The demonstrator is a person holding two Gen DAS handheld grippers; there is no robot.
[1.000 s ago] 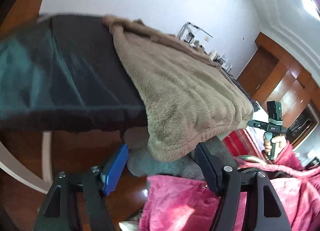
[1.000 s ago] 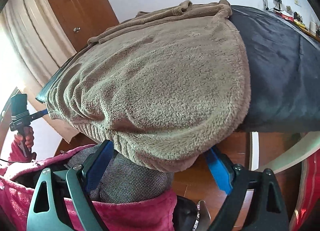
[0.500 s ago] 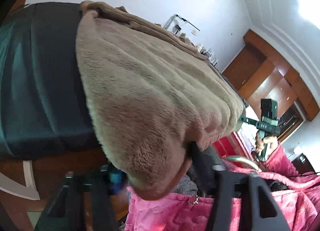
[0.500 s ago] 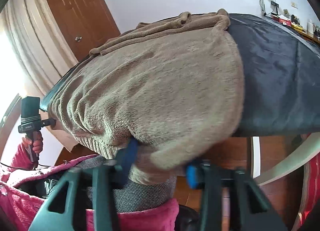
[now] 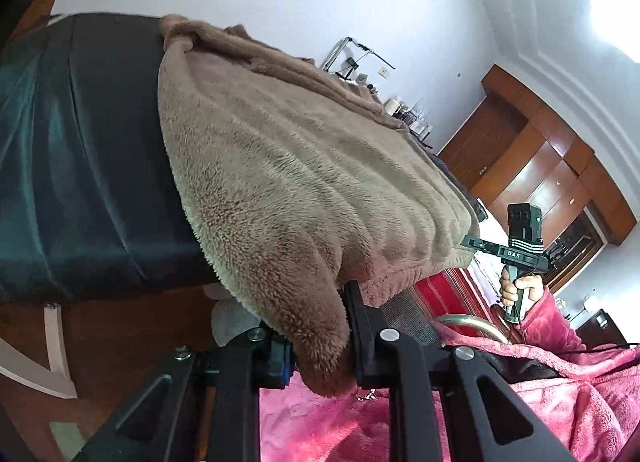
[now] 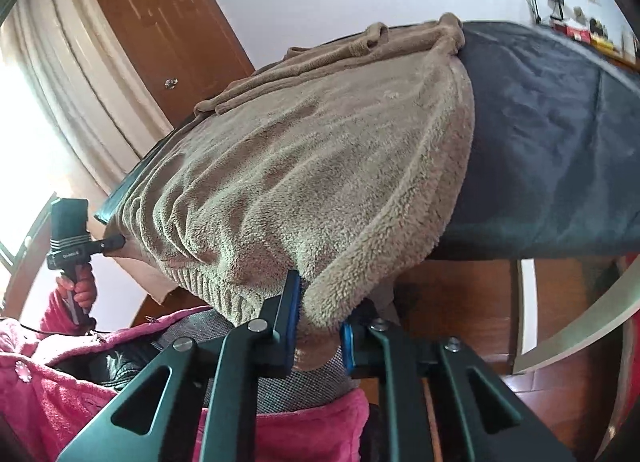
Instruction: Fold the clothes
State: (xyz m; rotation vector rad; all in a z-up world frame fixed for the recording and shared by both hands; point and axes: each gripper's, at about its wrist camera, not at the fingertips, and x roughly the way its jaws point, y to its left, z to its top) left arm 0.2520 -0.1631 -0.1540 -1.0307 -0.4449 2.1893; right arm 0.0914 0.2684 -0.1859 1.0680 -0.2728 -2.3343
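Observation:
A tan fleece garment point(image 5: 288, 165) lies spread over a dark cloth-covered table point(image 5: 80, 165), its near hem hanging over the edge. My left gripper point(image 5: 320, 350) is shut on the hem's left corner. In the right wrist view the same fleece garment point(image 6: 320, 165) drapes toward me, and my right gripper point(image 6: 318, 338) is shut on its right corner. Each gripper also shows in the other's view: the right gripper point(image 5: 480, 244) at the far hem, the left gripper point(image 6: 116, 241) at the far left hem. The fingertips are buried in the pile.
The person wears a pink fleece robe point(image 5: 560, 382) and grey checked fabric point(image 6: 304, 386) close under both grippers. Wooden floor point(image 5: 120, 334) lies below the table edge. A brown door point(image 6: 168, 33) and curtains point(image 6: 68, 101) stand behind; wardrobes point(image 5: 540, 173) are at the right.
Both grippers went from open below the hem to shut on its corners. The hem now bunches between the fingers and is pulled a little toward me.

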